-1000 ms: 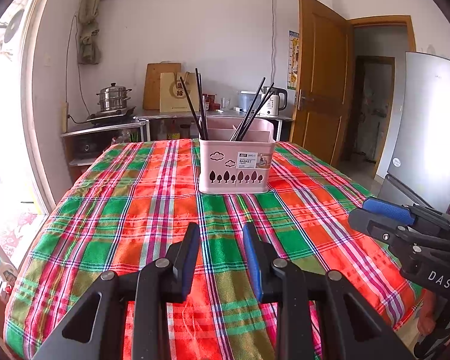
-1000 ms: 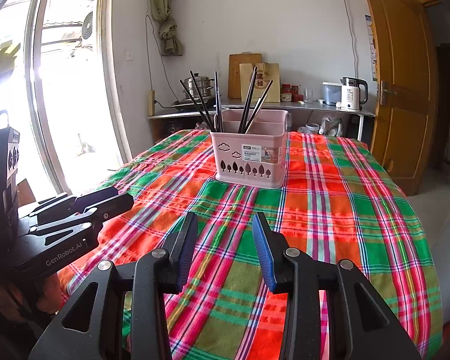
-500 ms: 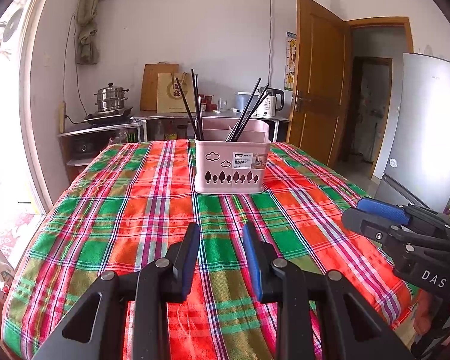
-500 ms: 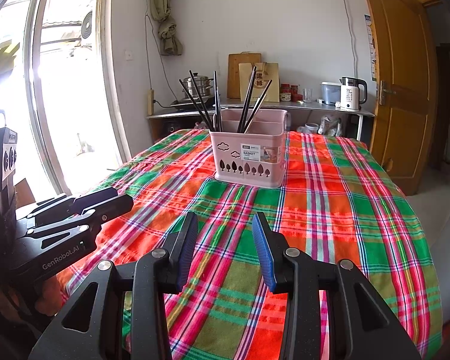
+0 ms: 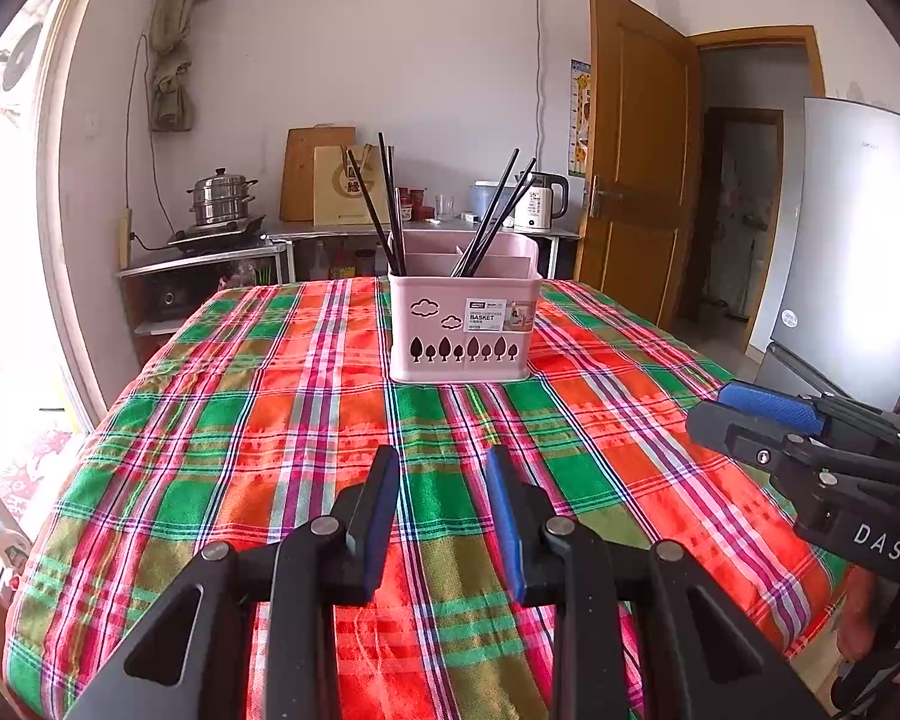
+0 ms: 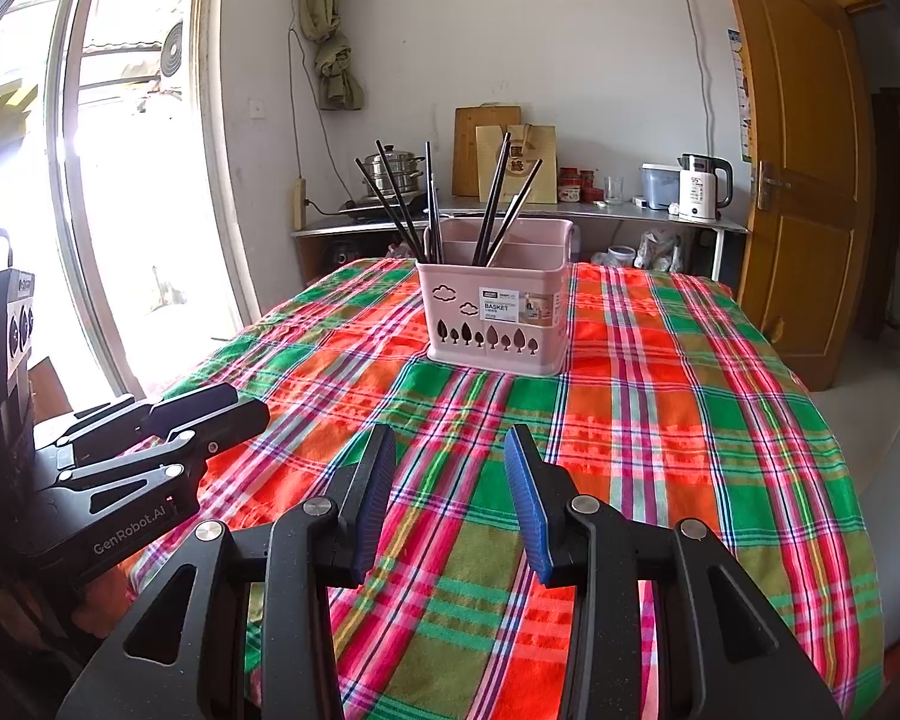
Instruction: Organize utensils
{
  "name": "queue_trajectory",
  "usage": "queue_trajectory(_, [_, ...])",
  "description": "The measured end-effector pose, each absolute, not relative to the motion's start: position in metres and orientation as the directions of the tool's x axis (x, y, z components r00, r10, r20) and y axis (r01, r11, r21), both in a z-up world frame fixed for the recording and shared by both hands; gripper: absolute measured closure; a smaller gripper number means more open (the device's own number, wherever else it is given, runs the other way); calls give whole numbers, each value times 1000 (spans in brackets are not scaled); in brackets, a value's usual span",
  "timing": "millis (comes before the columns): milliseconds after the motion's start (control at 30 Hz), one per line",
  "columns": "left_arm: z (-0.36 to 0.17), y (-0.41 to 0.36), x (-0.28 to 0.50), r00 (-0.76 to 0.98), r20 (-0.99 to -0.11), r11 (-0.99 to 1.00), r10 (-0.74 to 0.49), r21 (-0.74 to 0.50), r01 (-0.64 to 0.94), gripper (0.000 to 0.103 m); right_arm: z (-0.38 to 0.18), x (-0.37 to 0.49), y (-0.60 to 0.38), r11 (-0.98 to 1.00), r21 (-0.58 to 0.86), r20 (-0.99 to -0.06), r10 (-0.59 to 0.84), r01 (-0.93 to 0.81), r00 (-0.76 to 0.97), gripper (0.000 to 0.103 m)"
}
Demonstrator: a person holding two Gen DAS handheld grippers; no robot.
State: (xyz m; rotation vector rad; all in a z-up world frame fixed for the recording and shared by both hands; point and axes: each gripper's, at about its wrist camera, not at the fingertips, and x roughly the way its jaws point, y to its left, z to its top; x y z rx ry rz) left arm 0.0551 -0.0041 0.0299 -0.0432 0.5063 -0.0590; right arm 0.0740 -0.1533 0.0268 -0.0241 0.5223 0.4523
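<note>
Standing mid-table on a red-and-green plaid cloth [image 5: 270,420], a pink basket [image 5: 462,330] holds black chopsticks [image 5: 390,210] in two bunches: one leaning left in the left compartment, one leaning right in a compartment nearer the middle. Basket front has cut-out clouds and a row of trees; a white sticker [image 5: 486,315] reads "BASKET", smaller print unreadable. Left gripper [image 5: 441,480] hovers over the near part of the cloth, well short of the basket, jaws apart with only cloth showing between the pads, nothing held. Right gripper [image 6: 450,468] likewise over the near cloth, jaws parted a bit wider, empty. Seen from the left camera, the right gripper's body is marked "DAS"; from the right camera, the left one's reads "GenRobot.AI". Behind the table, a counter carries a steel steamer pot [image 5: 222,198], a cutting board [image 5: 306,168], a paper bag [image 6: 519,162] with Chinese characters, and a white kettle [image 6: 702,186] marked "55°".
</note>
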Motion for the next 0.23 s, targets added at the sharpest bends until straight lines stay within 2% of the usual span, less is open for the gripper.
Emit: queue_trajectory(233, [29, -3, 55, 874, -480, 996, -81, -71, 53, 74, 27, 75, -154, 902, 90, -488, 410, -423, 771, 64])
